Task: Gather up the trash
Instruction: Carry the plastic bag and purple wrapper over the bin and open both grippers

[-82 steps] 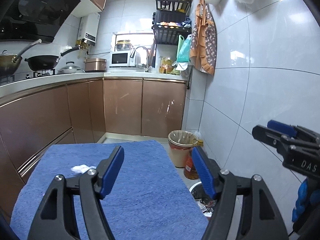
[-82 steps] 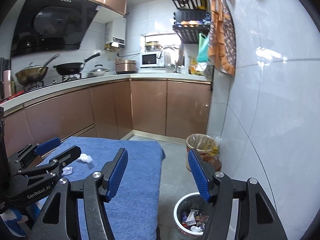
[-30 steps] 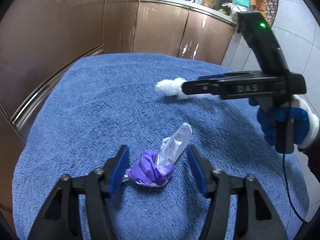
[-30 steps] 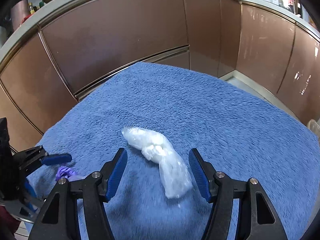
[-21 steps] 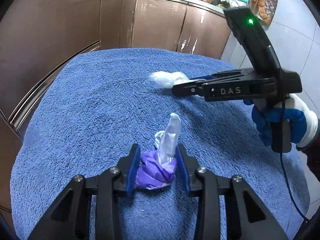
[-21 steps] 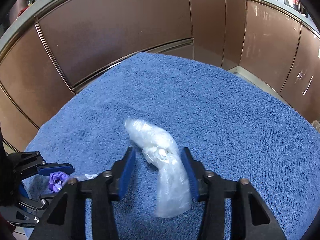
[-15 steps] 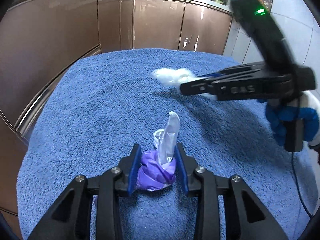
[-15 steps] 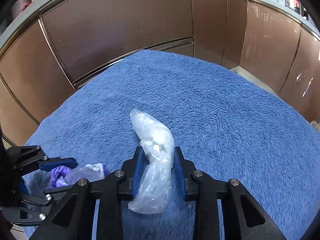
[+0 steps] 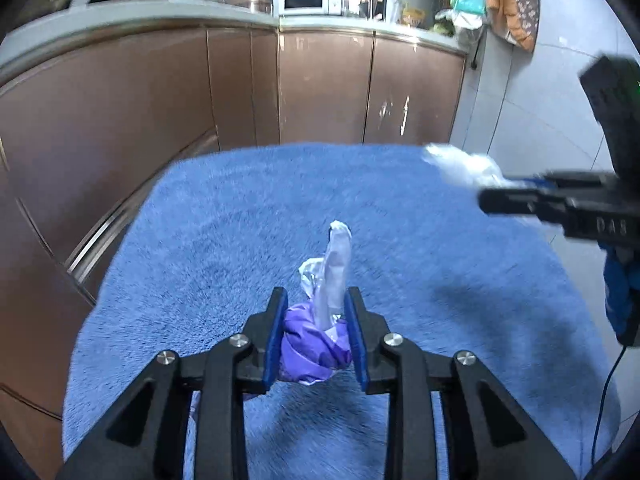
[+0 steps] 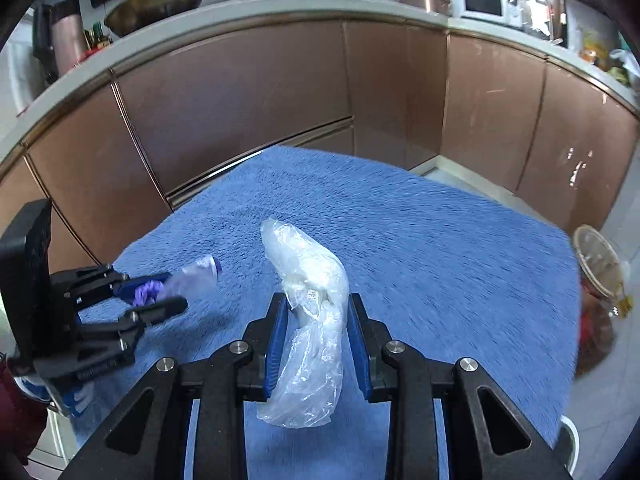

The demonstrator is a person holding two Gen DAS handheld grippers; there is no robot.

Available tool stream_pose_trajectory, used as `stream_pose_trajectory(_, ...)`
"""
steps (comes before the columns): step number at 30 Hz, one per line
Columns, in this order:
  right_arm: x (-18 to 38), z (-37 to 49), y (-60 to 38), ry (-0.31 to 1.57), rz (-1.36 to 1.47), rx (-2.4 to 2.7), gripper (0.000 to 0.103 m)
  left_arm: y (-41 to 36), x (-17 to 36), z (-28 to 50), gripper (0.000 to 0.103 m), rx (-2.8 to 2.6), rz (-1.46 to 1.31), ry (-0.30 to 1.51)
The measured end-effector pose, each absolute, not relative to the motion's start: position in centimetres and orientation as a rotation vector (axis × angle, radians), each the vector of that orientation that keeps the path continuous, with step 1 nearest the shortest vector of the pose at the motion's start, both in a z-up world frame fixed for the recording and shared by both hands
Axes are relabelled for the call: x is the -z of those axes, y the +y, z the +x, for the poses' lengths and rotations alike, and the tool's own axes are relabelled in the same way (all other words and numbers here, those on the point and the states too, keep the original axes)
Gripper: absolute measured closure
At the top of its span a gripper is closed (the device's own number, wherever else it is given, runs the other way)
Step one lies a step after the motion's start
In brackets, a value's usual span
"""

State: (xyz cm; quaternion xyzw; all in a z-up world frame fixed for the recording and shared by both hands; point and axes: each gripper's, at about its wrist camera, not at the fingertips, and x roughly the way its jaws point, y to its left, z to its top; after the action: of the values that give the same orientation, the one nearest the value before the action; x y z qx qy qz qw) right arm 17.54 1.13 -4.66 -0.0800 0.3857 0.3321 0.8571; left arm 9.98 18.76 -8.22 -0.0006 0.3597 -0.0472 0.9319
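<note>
Purple wrapper (image 9: 310, 342) (in left tongs (image 9: 316, 330))

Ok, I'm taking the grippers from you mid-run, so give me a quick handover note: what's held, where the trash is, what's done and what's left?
Left gripper: shut on the purple wrapper, held over the blue towel.
Right gripper: shut on the clear plastic bag, also above the towel.
Done: both pieces are picked up; no other loose trash shows on the towel.
Left: carry both to a bin and drop them. A lined bin shows on the floor past the towel's right edge.
</note>
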Motion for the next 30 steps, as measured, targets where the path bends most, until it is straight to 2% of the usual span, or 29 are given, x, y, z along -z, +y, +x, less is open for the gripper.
stream_pose_trajectory(6,2.2,12.7,-3.1,0.753,-0.109,-0.679,0.075,17.0,3.7,6.9,0.075,0.089,0.006,0.653)
stream_pose_trajectory(14,-1.3,8.5,-8.2,0.653,-0.044,-0.617,0.075,12.4,0.4,4.5,0.075,0.090,0.056,0.591)
stream_pose_trajectory(21,-3.2,6.5,-12.7,0.584,0.014,-0.522,0.075,8.5,-1.2,3.8,0.075,0.109,0.098,0.573)
stream_pose_trajectory(30,-2.1,6.2,-18.1,0.581,0.088,-0.394,0.075,2.7,-1.1,5.6,0.075,0.191,0.157,0.588)
